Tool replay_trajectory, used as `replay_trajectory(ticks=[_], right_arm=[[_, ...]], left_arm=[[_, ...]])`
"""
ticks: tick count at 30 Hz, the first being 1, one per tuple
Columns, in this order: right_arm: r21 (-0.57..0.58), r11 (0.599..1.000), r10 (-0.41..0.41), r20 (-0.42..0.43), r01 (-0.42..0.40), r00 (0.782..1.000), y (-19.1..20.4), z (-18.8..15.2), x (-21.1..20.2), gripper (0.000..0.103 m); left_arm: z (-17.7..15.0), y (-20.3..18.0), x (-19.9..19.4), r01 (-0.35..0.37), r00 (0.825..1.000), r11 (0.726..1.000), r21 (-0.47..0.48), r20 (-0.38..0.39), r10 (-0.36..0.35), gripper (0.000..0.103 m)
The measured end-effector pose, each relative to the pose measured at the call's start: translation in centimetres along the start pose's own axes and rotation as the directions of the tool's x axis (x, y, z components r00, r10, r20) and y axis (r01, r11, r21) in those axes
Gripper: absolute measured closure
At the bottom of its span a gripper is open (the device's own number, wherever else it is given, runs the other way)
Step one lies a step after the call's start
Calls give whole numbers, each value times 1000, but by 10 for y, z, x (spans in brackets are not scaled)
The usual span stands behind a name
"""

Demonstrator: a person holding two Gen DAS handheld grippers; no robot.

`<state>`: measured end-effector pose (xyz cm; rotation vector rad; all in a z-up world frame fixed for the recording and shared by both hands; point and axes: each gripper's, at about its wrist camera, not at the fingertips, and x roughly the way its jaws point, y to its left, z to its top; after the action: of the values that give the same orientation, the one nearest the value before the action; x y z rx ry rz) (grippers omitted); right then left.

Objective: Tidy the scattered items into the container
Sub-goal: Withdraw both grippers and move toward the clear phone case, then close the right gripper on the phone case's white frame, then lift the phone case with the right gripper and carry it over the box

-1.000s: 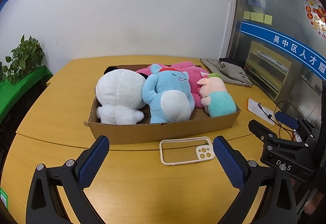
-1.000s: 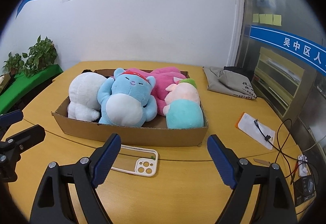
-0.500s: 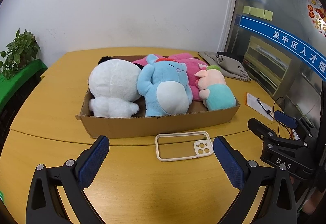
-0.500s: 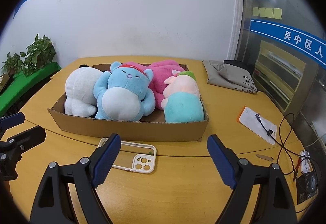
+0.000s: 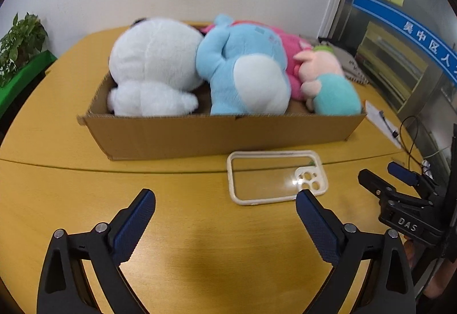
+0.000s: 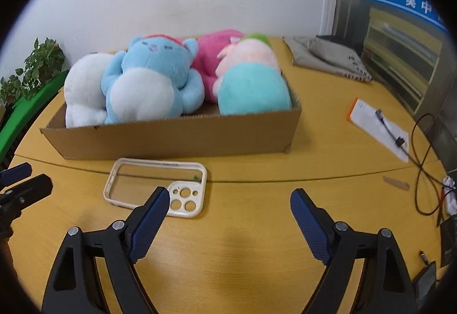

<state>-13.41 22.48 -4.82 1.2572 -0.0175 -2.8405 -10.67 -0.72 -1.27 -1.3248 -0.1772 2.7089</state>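
Both tongs (image 5: 225, 202) (image 6: 227, 201) agape, empty

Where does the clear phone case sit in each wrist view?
Left wrist: phone case right of centre, on the table before the cardboard box, just beyond the right-hand fingertip.
Right wrist: phone case left of centre, partly behind the left-hand fingertip.
Shared landmark: the blue plush in the box.

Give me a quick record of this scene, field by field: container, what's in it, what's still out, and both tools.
container: cardboard box on the wooden table
inside: white plush, blue plush, pink plush, teal-bodied plush
still out: phone case, flat on table in front of box
left tool: open, empty
right tool: open, empty
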Motion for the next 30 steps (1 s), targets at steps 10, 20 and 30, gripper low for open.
replay_trajectory(ticks=[10, 20, 30], right_arm=[[-22, 1000, 15, -65, -17, 998, 11, -5, 52, 28], [-61, 996, 53, -95, -59, 994, 24, -15, 76, 95], [-40, 996, 75, -84, -79, 994, 29, -17, 61, 97]], left_arm=[[6, -4, 74, 105, 980, 994, -31, -166, -109, 50], [3, -2, 83, 93, 979, 995, -33, -181, -97, 91], [-8, 10, 58, 95, 982, 995, -29, -160, -98, 96]])
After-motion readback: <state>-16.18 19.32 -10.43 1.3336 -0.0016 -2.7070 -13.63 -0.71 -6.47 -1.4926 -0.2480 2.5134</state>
